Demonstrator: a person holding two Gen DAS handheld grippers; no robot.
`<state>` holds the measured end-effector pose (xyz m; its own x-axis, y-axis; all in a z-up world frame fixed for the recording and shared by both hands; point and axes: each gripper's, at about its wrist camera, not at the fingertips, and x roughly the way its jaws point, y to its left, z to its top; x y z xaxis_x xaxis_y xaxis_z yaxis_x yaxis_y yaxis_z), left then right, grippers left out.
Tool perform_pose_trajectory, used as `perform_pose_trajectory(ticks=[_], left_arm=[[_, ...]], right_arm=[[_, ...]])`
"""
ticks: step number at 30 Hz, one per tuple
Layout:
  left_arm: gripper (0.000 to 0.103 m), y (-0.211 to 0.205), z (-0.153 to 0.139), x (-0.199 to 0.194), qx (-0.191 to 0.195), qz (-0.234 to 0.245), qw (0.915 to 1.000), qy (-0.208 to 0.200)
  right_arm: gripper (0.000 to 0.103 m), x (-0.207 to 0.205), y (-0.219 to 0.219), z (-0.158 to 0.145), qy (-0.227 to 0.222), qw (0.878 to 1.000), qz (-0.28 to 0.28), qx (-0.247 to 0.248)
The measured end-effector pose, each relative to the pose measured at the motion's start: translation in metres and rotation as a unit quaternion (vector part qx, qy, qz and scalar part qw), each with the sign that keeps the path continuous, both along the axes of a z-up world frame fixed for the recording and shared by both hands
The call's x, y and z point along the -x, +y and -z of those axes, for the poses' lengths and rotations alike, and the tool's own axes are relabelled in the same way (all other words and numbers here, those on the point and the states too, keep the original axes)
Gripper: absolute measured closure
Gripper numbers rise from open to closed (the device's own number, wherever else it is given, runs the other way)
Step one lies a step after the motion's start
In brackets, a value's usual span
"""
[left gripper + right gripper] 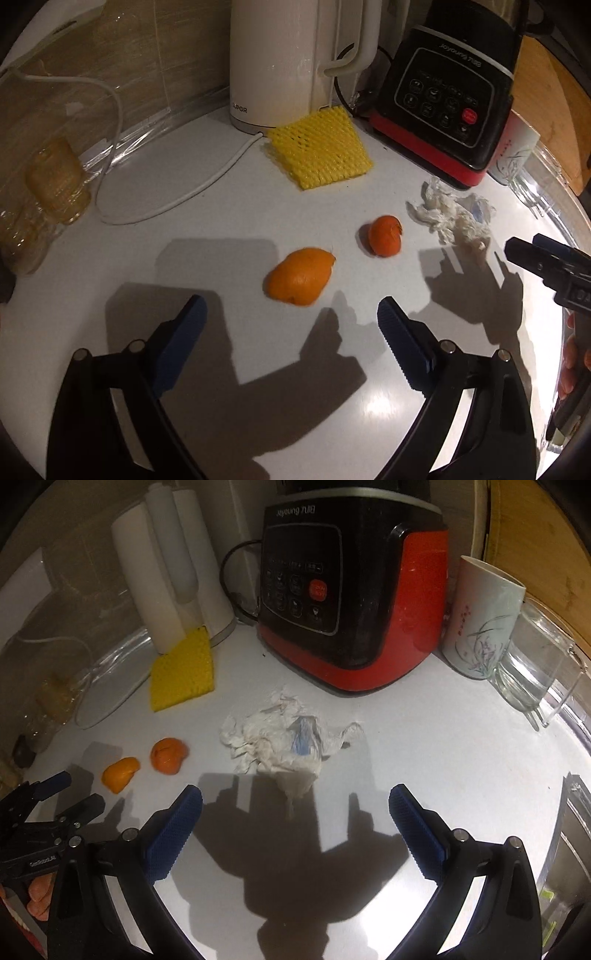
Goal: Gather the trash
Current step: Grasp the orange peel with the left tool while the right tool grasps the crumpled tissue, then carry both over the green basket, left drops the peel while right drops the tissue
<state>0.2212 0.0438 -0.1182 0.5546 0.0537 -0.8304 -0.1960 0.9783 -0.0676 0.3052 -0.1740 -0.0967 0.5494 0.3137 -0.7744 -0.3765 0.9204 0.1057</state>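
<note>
Both grippers' blue ribbed fingers (397,332) gape wide and empty over the white tabletop (221,206); the limp crumpled white tissue wad (280,738) ahead of the right gripper (295,801) may slip or tear, and the curled orange peel pieces (299,275) ahead of the left gripper (291,314) may skid off.

White glossy countertop (221,221) fills frame, hard shadows lower center; beige tiled wall (140,55) upper left, wooden board (535,535) upper right.

A home kitchen: a white worktop (229,221) runs along a tiled wall, crowded with household appliances. A white electric kettle (288,62) stands beside a black-and-red blender base (347,602) with a touch panel. A flowered mug (480,624), a glass jug (535,672) and a wooden chopping board (535,535) sit nearby.
</note>
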Motion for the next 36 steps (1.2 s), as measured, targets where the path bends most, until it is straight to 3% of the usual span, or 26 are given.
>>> perform_pose_trajectory(ticks=[6,8,10,11,13,15,18,27,36], left_arm=[[0.026,0.004,0.016,-0.026,0.005,-0.001,0.9998,0.017],[0.032,0.004,0.020,-0.030,0.005,0.000,0.9998,0.021],[0.043,0.002,0.022,-0.031,-0.010,0.001,0.9998,0.019],[0.046,0.000,0.022,-0.031,-0.017,0.003,0.9997,0.018],[0.061,-0.002,0.022,-0.031,-0.020,0.008,0.9996,0.017],[0.071,-0.004,0.020,-0.032,-0.018,0.014,0.9996,0.018],[0.085,-0.009,0.019,-0.031,-0.019,0.021,0.9994,0.018],[0.087,-0.028,-0.002,0.001,-0.013,0.024,0.9995,0.016],[0.087,-0.077,-0.043,0.094,-0.003,0.039,0.9992,-0.009]], right_arm=[[0.003,-0.036,0.016,0.016,0.005,1.000,-0.005,0.015],[0.004,-0.041,0.019,0.018,0.004,1.000,-0.008,0.015],[0.012,-0.044,0.022,0.019,0.007,1.000,-0.013,0.015],[0.018,-0.046,0.024,0.021,0.010,1.000,-0.015,0.014],[0.036,-0.049,0.025,0.022,0.019,1.000,-0.017,0.011],[0.066,-0.052,0.025,0.025,0.035,0.999,-0.020,-0.002],[0.077,-0.051,0.022,0.026,0.043,0.999,-0.021,-0.010],[0.078,-0.007,-0.004,-0.002,0.027,0.999,-0.026,-0.033],[0.078,0.111,-0.057,-0.036,0.017,0.998,-0.025,-0.061]])
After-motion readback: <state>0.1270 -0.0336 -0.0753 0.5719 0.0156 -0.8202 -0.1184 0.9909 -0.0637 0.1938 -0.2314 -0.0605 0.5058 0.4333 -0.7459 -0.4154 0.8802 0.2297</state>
